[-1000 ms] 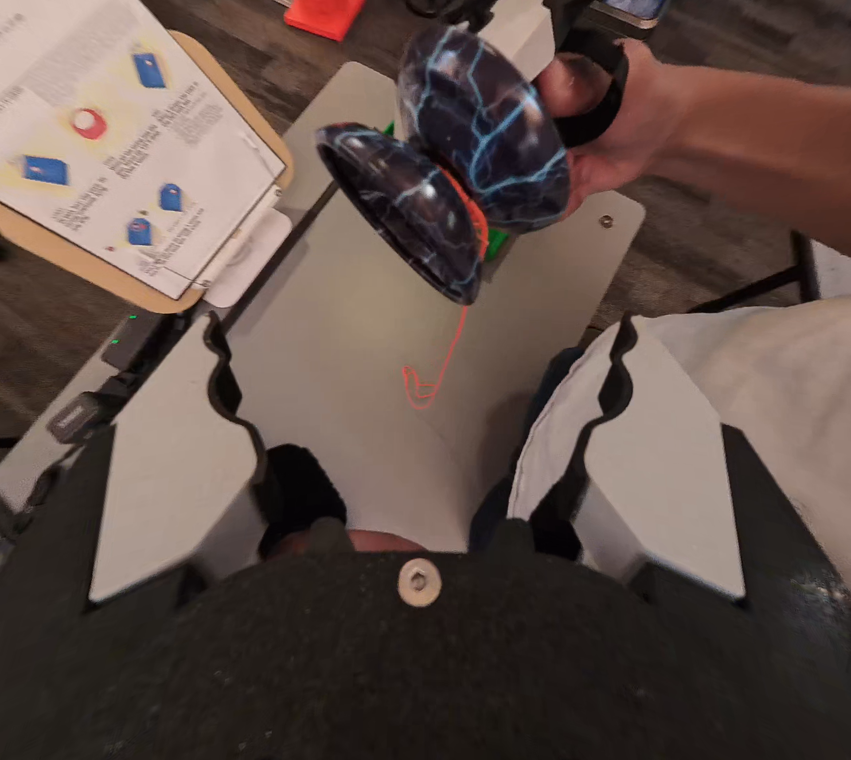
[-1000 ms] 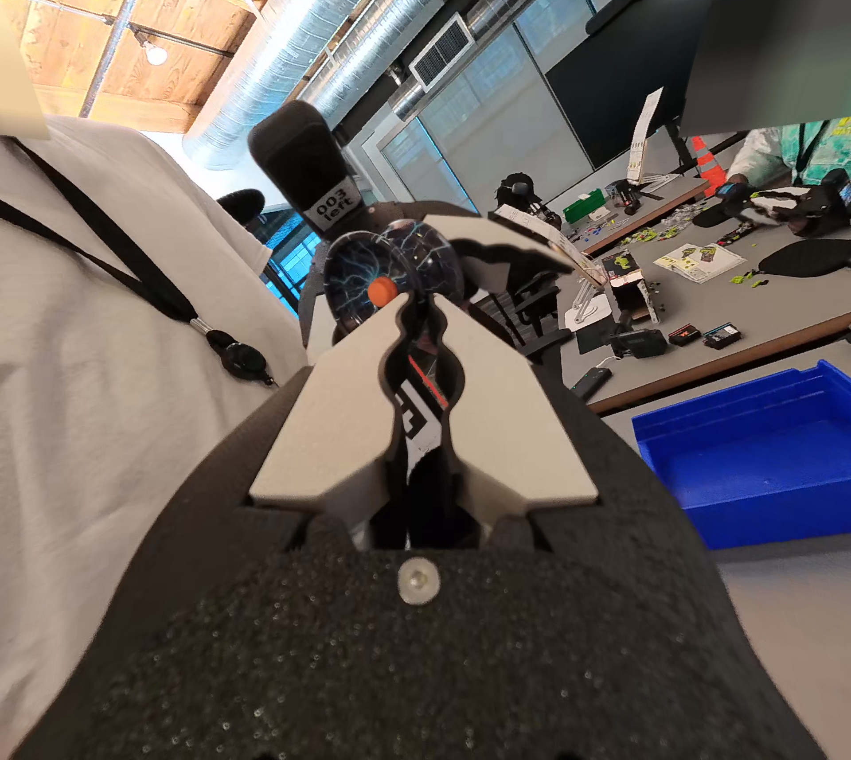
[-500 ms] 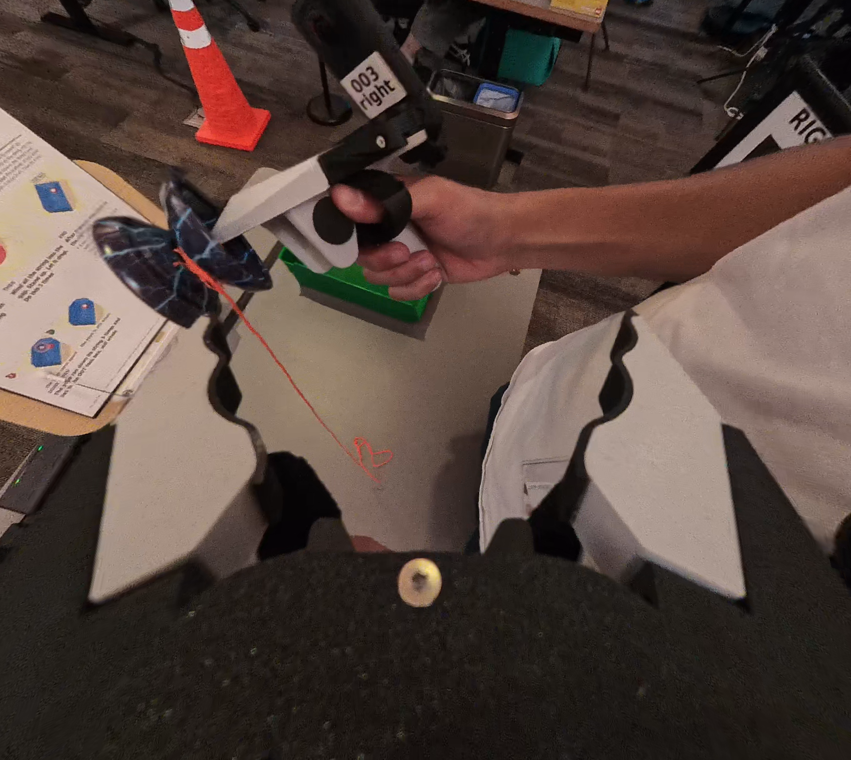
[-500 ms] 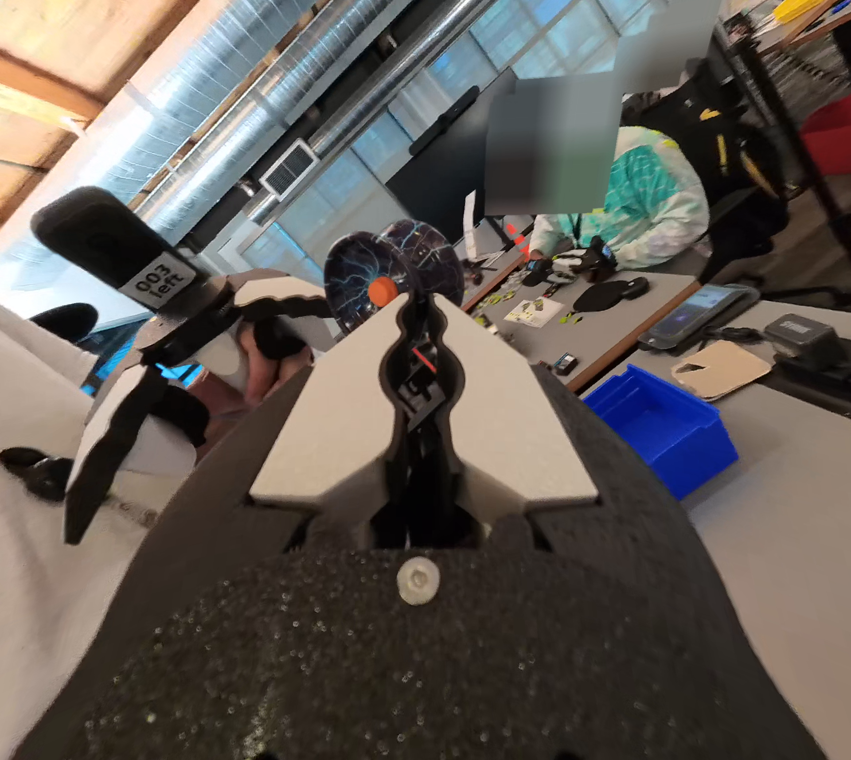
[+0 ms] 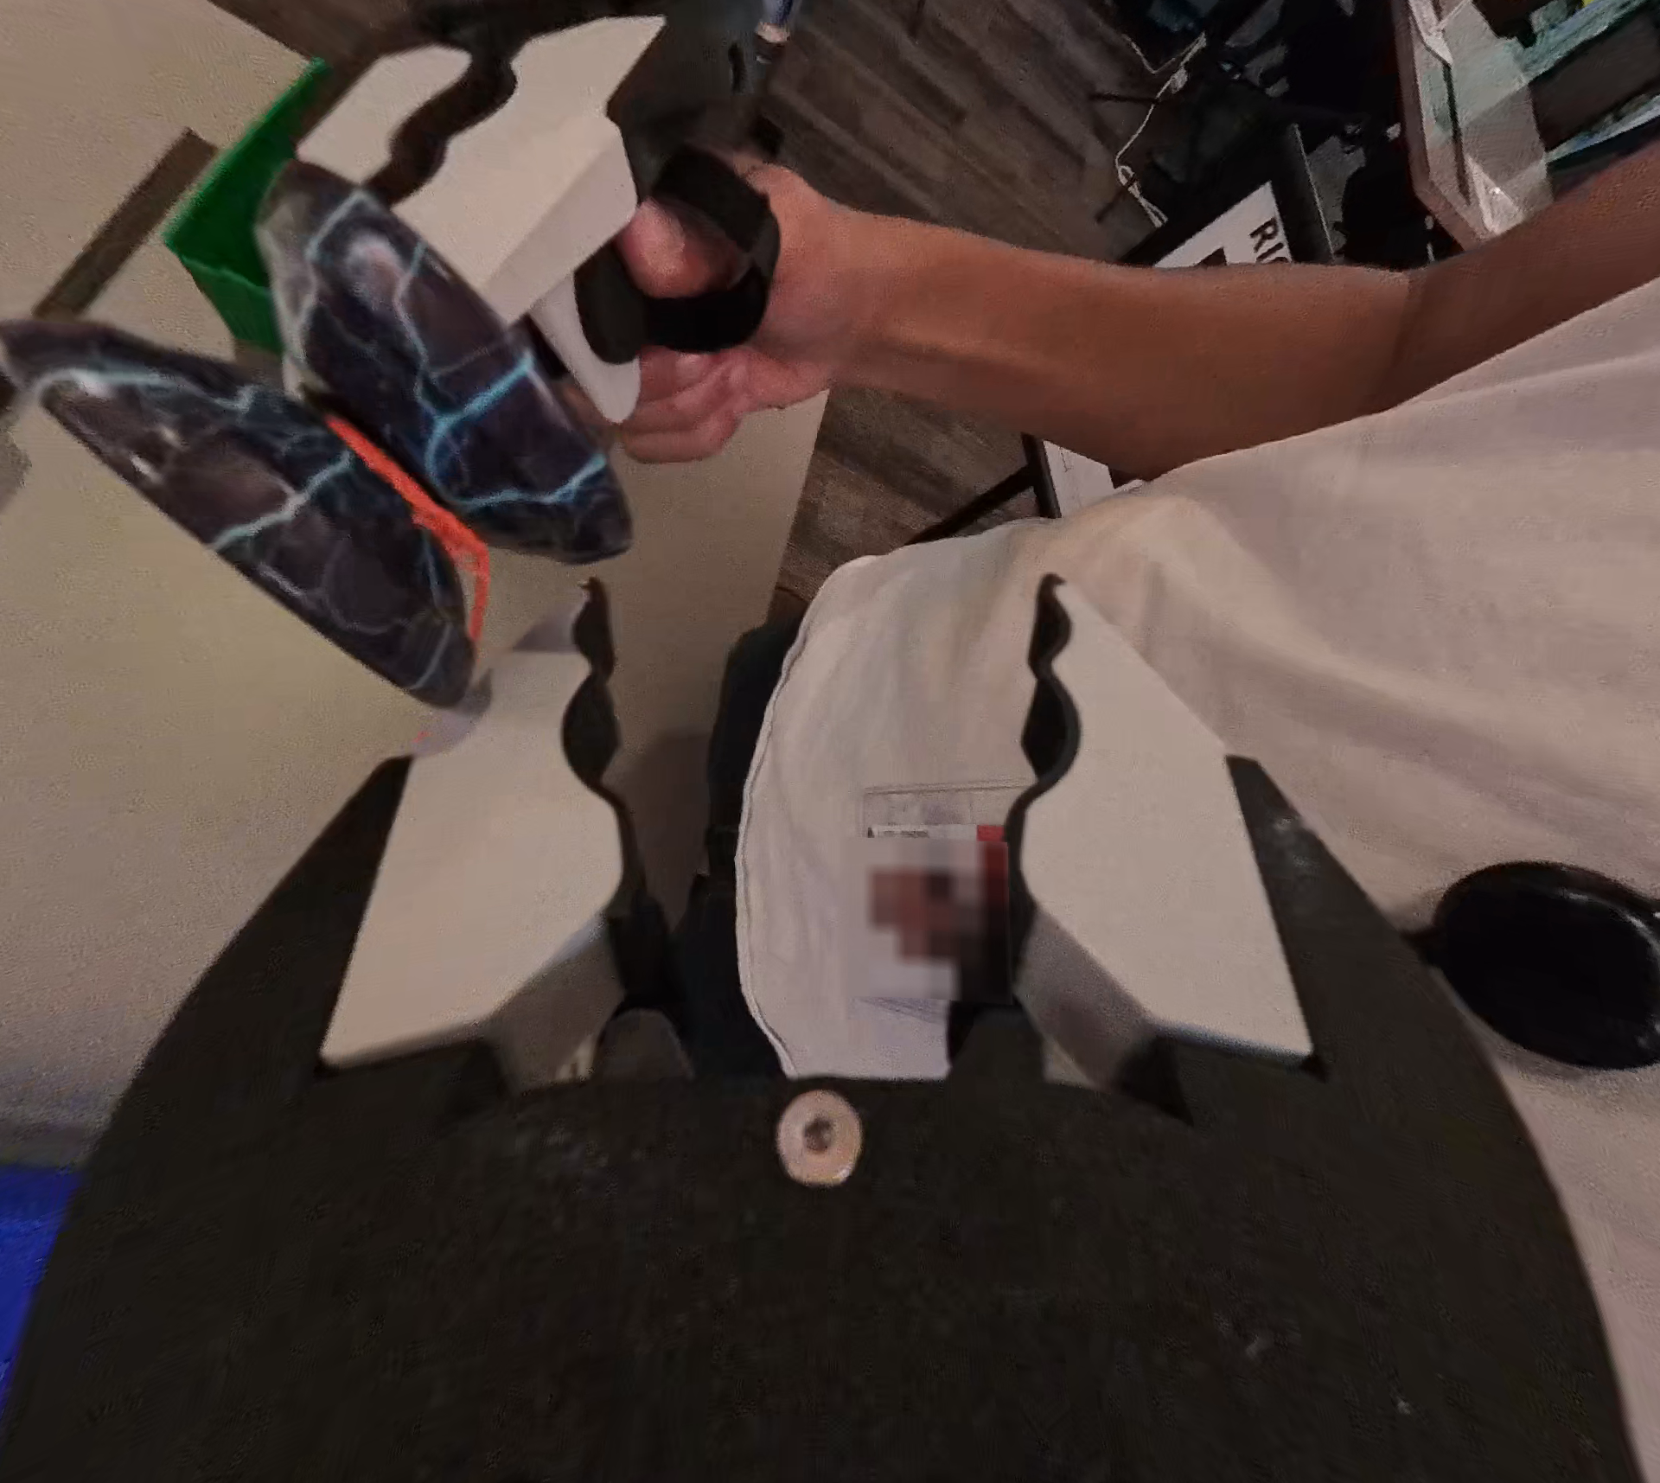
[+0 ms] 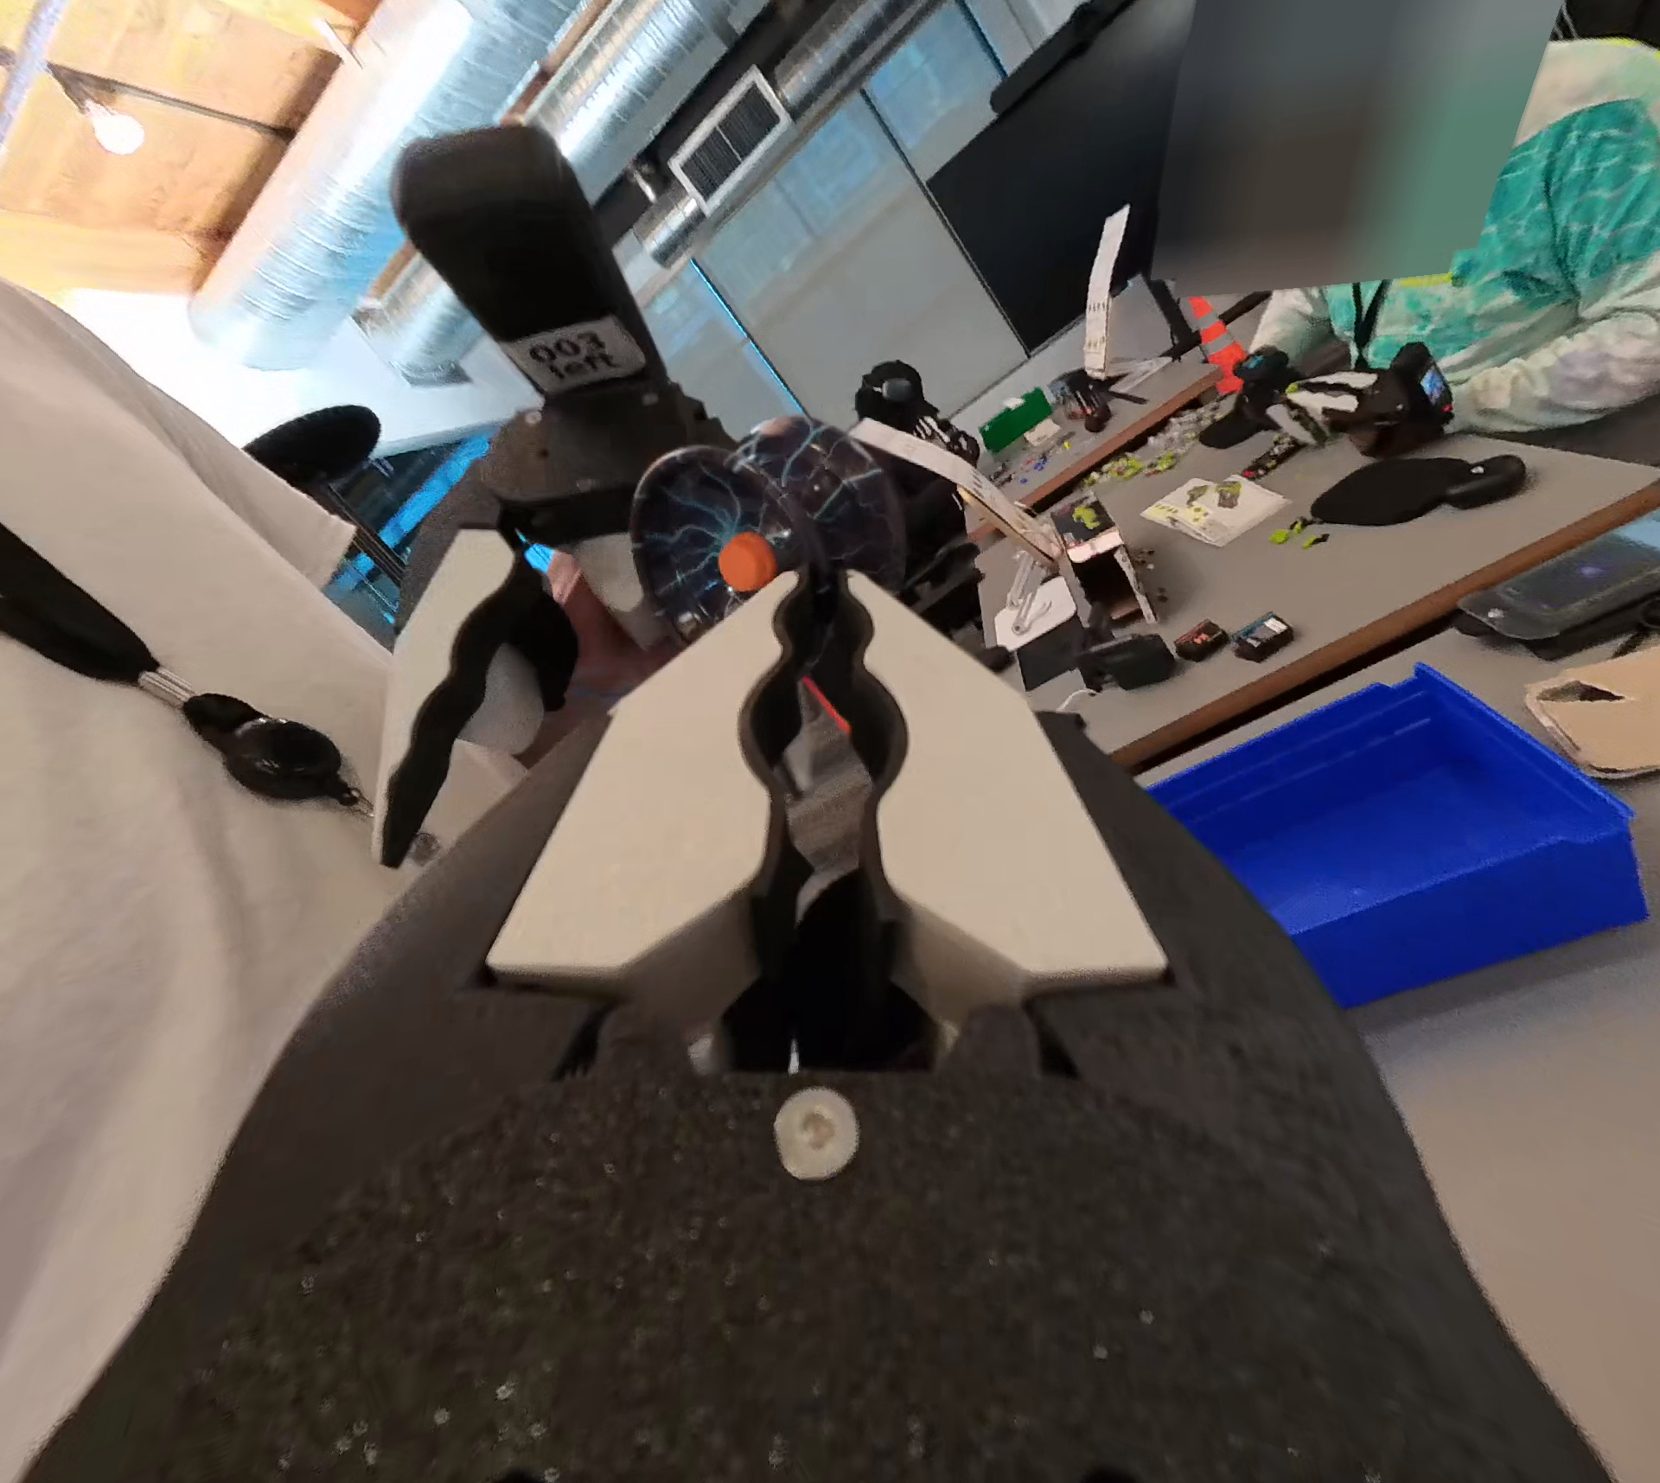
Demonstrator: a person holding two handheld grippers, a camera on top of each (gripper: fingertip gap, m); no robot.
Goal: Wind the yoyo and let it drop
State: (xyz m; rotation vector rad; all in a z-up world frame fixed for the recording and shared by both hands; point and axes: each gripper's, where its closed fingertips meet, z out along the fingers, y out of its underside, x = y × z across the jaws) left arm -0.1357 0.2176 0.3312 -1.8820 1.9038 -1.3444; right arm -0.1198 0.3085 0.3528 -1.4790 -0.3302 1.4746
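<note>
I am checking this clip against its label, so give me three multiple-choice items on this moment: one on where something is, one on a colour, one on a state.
1. Where is the yoyo?
A. Lying in the blue bin
B. Held at the tips of the right gripper
C. Resting on the table

2. What colour is the string wound between the yoyo's halves?
A. Orange
B. White
C. Green

3. How do the fingers of the left gripper stand?
A. Shut on the string
B. Shut on the yoyo
C. Apart, with nothing between them

Answers: 1 B, the right wrist view shows its fingers closed at the yoyo's middle, up in the air. 2 A, an orange band shows in the gap. 3 C, the left wrist view shows only the white shirt through the gap.
</note>
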